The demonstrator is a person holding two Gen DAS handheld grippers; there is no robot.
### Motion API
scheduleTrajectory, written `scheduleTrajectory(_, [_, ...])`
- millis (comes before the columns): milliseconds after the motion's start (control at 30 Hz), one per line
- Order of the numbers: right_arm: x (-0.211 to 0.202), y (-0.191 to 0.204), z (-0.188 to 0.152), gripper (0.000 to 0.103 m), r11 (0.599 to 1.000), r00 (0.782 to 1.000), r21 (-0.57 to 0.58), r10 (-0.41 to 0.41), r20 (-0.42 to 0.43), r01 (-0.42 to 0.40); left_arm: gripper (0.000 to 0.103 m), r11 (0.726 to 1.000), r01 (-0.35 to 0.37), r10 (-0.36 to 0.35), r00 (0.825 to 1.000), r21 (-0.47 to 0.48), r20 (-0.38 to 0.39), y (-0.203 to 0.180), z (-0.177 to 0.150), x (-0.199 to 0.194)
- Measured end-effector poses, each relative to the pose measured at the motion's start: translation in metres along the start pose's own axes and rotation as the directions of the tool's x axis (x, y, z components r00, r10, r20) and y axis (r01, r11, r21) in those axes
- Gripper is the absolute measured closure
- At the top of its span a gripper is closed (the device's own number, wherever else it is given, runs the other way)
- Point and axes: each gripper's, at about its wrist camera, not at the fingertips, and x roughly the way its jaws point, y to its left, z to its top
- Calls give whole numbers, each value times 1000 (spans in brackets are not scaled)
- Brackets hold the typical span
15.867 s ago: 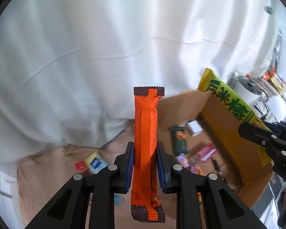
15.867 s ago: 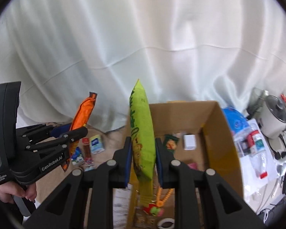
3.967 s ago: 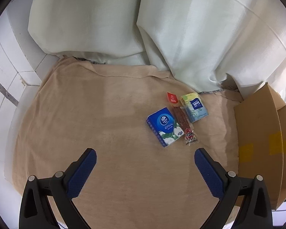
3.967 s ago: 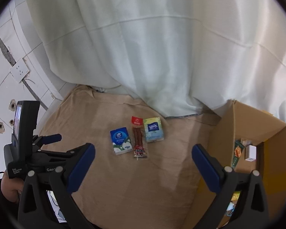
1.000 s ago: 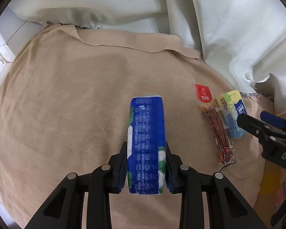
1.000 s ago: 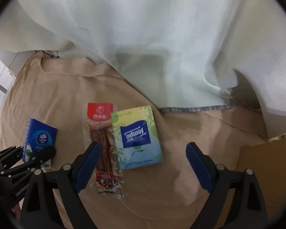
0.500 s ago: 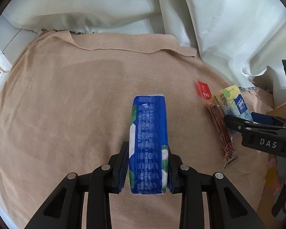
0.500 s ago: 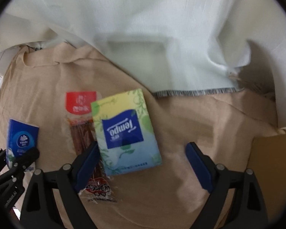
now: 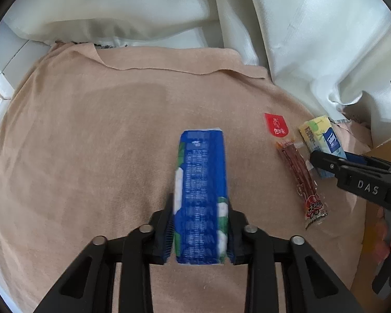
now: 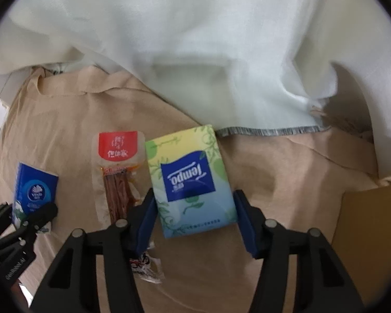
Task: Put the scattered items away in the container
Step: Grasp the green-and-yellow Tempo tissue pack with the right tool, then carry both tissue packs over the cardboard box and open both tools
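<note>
My left gripper point(image 9: 199, 234) is shut on a blue tissue pack point(image 9: 199, 182), which stands on edge between the pads over the tan cloth; the right wrist view shows that pack point(image 10: 35, 190) at far left. A yellow-green tempo tissue pack point(image 10: 190, 180) lies flat on the cloth between the blue pads of my right gripper point(image 10: 195, 221). The jaws have narrowed to its width, each pad right at a long side, and the pack is not squeezed. A red-topped snack stick point(image 10: 117, 182) lies just left of it. The cardboard box point(image 10: 372, 221) shows at the right edge.
A white curtain point(image 10: 221, 52) hangs along the back and drapes onto the tan cloth point(image 9: 91, 143). White tiled wall point(image 9: 2, 60) borders the cloth at the left. A person's hand point(image 9: 388, 237) holds the right gripper beside the box.
My right gripper has dropped over the tempo pack and its jaws have narrowed from wide apart to the pack's width. The left gripper keeps hold of the blue pack, slightly shifted.
</note>
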Motion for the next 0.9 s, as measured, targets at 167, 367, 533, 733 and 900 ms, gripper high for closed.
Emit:
scheduleTrajectory(167, [-28, -5, -3, 42, 998, 998, 51, 31, 46, -33, 76, 1000, 7, -7, 1000, 16, 7, -7, 5, -7])
scheduleTrajectory(367, [-86, 0, -18, 43, 996, 990, 44, 72, 122, -78, 76, 997, 0, -3, 999, 71, 46, -21, 14, -43])
scheduleTrajectory(533, [-138, -3, -17, 43, 995, 979, 6, 95, 180, -98, 76, 996, -11, 5, 998, 91, 66, -28, 17, -84])
scheduleTrajectory(733, [-182, -4, -33, 43, 994, 966, -43, 103, 239, -96, 76, 990, -10, -4, 994, 139, 105, -51, 6, -126])
scheduleTrajectory(900, [-207, -13, -43, 43, 994, 950, -57, 104, 296, -92, 76, 986, -14, -8, 992, 168, 128, -69, 5, -150])
